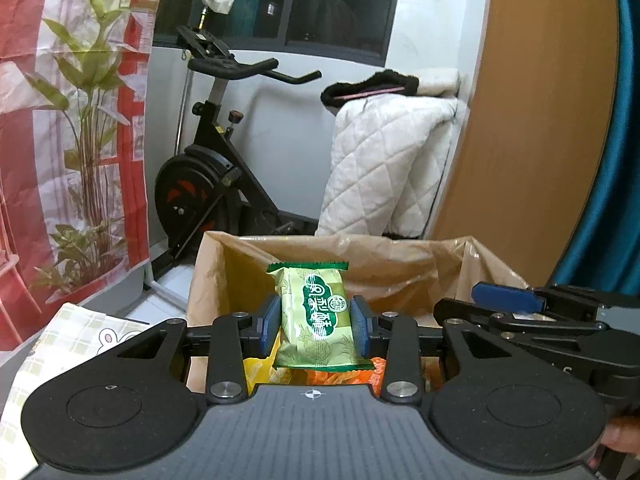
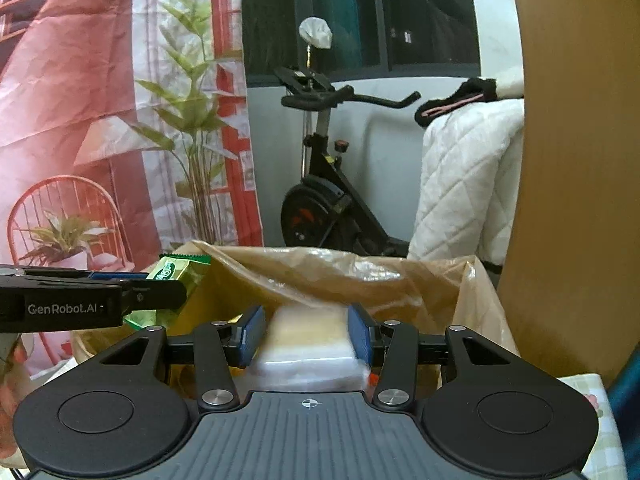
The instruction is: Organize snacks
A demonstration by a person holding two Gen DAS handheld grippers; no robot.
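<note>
The left tool (image 1: pixel 316 322) grips a green snack packet (image 1: pixel 316 316) upright between its blue pads, above a box lined with a tan plastic bag (image 1: pixel 400 264). Beside it, the right tool (image 2: pixel 306 334) clamps a pale, clear-wrapped snack (image 2: pixel 306 344) over the same box. Orange packets (image 1: pixel 340 378) lie inside below.

Exercise bike (image 1: pixel 216 184), white quilt (image 1: pixel 384 168), plant-print curtain (image 1: pixel 72 100)
</note>
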